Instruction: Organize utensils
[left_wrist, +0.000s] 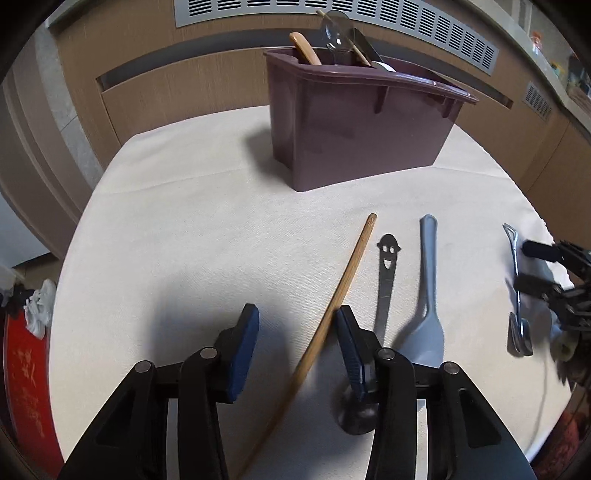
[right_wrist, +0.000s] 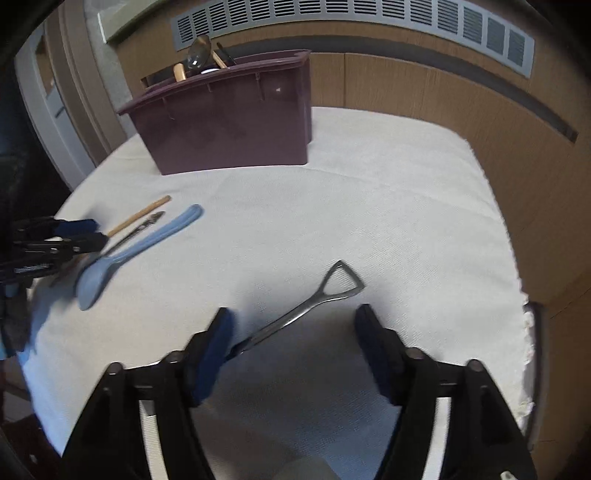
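Observation:
A maroon utensil bin stands at the back of the white-clothed table, holding several utensils. My left gripper is open, its jaws either side of a long wooden stick. Beside it lie a metal smiley-handled utensil and a grey-blue plastic spoon. My right gripper is open over a shovel-shaped metal spoon, whose handle runs between the jaws. The bin, blue spoon and left gripper show in the right wrist view.
Wooden wall panels with a grey vent grille run behind the table. The table's right edge is close to my right gripper. A red object lies on the floor at left.

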